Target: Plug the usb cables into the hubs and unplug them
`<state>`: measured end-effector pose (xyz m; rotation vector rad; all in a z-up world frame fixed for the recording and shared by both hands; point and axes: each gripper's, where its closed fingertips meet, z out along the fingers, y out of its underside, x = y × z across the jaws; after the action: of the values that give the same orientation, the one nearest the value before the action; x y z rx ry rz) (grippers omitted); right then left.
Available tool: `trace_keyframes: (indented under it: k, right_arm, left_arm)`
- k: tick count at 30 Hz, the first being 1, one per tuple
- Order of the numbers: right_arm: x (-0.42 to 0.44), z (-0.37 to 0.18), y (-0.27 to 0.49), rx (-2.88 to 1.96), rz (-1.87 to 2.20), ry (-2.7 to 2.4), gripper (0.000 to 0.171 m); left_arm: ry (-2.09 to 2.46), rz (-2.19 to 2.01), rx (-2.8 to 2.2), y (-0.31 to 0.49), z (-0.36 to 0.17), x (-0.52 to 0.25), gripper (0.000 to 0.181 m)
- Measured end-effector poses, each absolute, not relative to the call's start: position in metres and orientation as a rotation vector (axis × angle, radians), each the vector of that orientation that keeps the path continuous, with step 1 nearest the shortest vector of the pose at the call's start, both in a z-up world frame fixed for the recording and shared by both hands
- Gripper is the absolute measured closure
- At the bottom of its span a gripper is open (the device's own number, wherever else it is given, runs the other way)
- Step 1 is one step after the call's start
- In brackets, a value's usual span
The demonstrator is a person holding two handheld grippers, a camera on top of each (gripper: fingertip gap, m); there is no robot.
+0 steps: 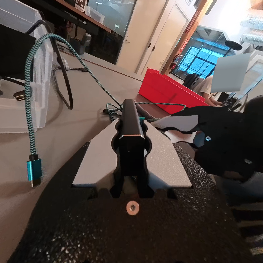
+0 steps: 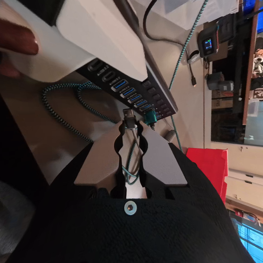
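Observation:
My left gripper (image 1: 131,125) is shut on a long black usb hub (image 1: 130,122), held edge-up above the table. In the right wrist view the hub (image 2: 142,98) shows its row of blue ports, with a teal usb plug (image 2: 150,117) seated near its far end. My right gripper (image 2: 130,123) is shut on a dark grey usb-A plug (image 2: 129,117), its metal tip just short of the hub's ports. The right gripper also shows in the left wrist view (image 1: 177,123), beside the hub. A teal braided cable (image 1: 30,99) hangs at left with a free teal plug (image 1: 34,171).
A red bin (image 1: 168,91) stands on the table behind the hub. A clear plastic box (image 1: 41,79) with black cables sits at left. Loose braided cable (image 2: 56,102) lies on the grey tabletop. A person sits at the far right. My right fingertips sit around 8 centimetres from my left ones.

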<state>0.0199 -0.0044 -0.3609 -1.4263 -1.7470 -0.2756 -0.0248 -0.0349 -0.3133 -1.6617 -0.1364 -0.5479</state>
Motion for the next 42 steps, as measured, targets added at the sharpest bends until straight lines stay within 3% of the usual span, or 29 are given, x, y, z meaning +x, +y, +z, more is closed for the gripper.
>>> trace_keyframes:
  k: [9, 17, 22, 29, 42]
  right_arm:
    - [0.024, -0.364, -0.010, -1.419, -0.047, -1.831, 0.156]
    - [0.026, -0.367, -0.027, -1.727, 0.682, -1.844, 0.153]
    - [0.033, -0.359, -0.042, -1.856, 1.064, -1.810, 0.141]
    - [0.047, -0.348, -0.024, -1.644, 0.994, -1.928, 0.141]
    - [0.054, -0.375, -0.012, -1.606, 0.737, -2.206, 0.167]
  left_arm:
    - [-0.155, -0.586, -1.658, -0.035, -0.315, -0.028, 0.155]
    - [-0.176, -0.619, -1.650, -0.035, -0.316, -0.030, 0.155]
    - [-0.164, -0.612, -1.650, -0.035, -0.316, -0.029, 0.155]
    - [-0.175, -0.628, -1.650, -0.034, -0.317, -0.030, 0.155]
    - [-0.183, -0.639, -1.671, -0.033, -0.319, -0.031, 0.155]
